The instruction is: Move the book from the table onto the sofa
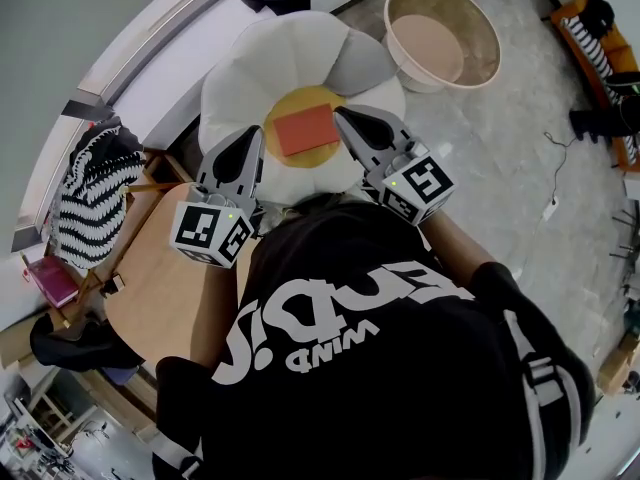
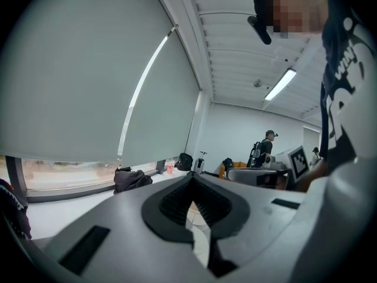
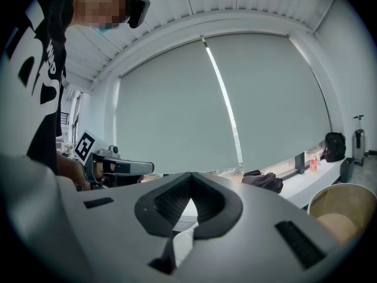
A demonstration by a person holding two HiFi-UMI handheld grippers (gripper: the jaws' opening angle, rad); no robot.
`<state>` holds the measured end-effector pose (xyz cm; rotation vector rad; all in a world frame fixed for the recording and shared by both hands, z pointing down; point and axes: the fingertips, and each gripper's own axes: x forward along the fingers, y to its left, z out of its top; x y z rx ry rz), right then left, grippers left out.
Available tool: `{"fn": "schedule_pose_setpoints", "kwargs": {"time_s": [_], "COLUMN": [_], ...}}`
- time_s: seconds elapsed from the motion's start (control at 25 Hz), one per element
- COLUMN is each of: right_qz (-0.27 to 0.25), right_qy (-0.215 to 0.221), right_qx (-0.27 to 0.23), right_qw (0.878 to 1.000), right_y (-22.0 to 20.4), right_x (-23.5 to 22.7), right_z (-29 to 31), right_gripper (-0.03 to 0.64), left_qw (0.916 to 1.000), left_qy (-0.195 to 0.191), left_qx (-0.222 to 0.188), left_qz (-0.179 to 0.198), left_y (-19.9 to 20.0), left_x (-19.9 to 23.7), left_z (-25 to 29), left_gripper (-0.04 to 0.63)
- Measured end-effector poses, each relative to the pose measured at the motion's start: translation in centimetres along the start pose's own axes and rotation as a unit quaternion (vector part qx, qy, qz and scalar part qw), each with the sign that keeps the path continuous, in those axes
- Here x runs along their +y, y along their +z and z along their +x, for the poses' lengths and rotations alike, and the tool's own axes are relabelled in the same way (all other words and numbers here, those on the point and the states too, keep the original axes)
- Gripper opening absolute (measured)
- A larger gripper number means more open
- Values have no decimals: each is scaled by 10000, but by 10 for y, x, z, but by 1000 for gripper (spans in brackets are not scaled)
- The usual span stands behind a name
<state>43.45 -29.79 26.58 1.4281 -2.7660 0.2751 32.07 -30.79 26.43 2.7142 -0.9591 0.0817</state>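
**Book's on the sofa, both grippers empty**

So here's what we've got from the head view. The book point(image 1: 306, 130), a flat orange-red thing, is lying on the yellow middle of the sofa point(image 1: 240, 78), which is a puffy white cushion shaped like a fried egg. From where we stand it's dead ahead at 12 o'clock. It's off the table point(image 1: 165, 278), which sits down at about 8 o'clock.

The left gripper point(image 1: 256, 136) is at 11 o'clock and its tip is just beside the book's left edge. The right gripper point(image 1: 342, 116) is at 1 o'clock and its tip is just beside the right edge, so the book sits between the two tips. From this steep angle we can't really tell whether either tip touches the book or just hangs near it.

In both gripper views the jaws are clenched tight, pad against pad, with nothing between them. Both grippers point out roughly level toward the big window blind.

Other stuff around us: a round beige tub point(image 1: 430, 80) on the floor at 2 o'clock, and a black-and-white striped cloth point(image 1: 95, 193) at 9 o'clock beside the table.
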Motion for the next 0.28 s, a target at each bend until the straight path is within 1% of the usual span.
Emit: {"fn": "schedule_pose_setpoints", "kwargs": {"time_s": [0.28], "right_qz": [48], "right_qy": [19], "right_qx": [32], "right_qw": [10000], "right_y": [-5], "right_x": [1], "right_z": [-1], "right_gripper": [2], "left_qw": [10000], "left_qy": [39], "left_qx": [68], "left_qz": [-56], "left_y": [-9], "left_x": [0], "left_z": [-1], "left_gripper": [8]}}
